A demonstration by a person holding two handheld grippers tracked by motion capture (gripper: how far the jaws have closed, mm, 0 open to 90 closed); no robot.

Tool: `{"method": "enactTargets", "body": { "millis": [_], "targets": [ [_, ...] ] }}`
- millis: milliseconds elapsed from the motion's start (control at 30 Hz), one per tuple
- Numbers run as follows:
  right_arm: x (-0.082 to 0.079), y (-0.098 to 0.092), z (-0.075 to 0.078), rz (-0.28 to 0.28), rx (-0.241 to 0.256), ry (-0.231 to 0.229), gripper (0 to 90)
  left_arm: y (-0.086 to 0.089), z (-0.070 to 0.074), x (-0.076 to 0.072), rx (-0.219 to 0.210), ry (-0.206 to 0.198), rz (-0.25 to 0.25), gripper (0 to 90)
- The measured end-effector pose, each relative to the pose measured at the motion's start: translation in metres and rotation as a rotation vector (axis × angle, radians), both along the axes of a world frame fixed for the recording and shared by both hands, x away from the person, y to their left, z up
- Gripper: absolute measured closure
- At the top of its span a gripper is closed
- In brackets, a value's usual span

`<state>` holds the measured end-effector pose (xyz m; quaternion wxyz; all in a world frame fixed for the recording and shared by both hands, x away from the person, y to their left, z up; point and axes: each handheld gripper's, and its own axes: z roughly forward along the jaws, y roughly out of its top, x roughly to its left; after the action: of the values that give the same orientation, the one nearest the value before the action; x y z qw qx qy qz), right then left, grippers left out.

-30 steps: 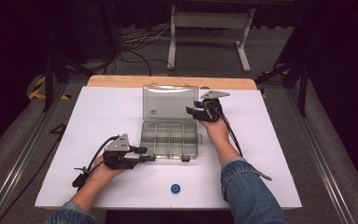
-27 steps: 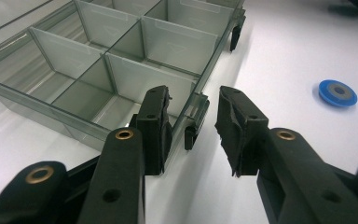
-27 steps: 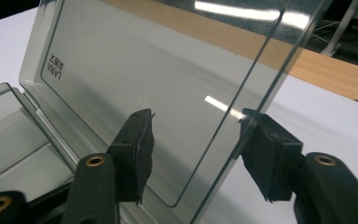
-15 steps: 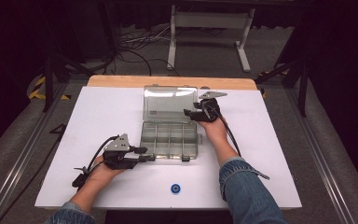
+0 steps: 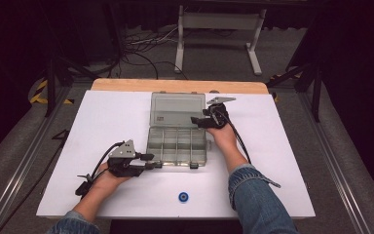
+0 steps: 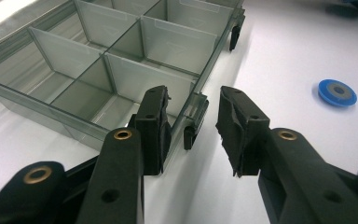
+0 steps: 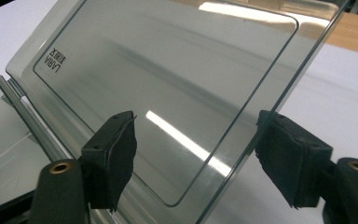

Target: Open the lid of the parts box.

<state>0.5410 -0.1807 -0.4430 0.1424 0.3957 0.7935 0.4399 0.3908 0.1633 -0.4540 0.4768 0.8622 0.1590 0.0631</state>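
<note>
Clear grey plastic compartment box (image 5: 177, 145) sits open in the middle of your white table (image 5: 102, 122), its tray divided into small cells and its see-through lid (image 5: 177, 110) raised at the far side. A small label sits at one corner of that lid.

Your left gripper (image 5: 155, 161) lies low on the table at the box's near left corner. In the left gripper view its jaws stand apart, one inside the corner cell against the front wall, the other outside, with the small dark latch (image 6: 194, 125) on the box's front edge between them. Nothing is clamped yet.

Your right gripper (image 5: 196, 121) is up at the lid's right edge. In the right gripper view its jaws are spread wide, straddling the lid's edge, one pad in front of the clear panel and one behind it, neither pressing on it.

A small round blue disc (image 5: 183, 197) lies on the table near its front edge, well apart from the box and both grippers.
</note>
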Motion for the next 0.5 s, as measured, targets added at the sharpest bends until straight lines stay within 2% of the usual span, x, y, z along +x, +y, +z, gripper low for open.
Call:
{"method": "enactTargets", "body": {
  "millis": [500],
  "targets": [
    [0.0025,-0.0015,-0.0057,-0.005,0.017,0.046,24.2,0.0000,0.0000,0.0000,0.000,-0.004,-0.001,61.8]
  ]
}}
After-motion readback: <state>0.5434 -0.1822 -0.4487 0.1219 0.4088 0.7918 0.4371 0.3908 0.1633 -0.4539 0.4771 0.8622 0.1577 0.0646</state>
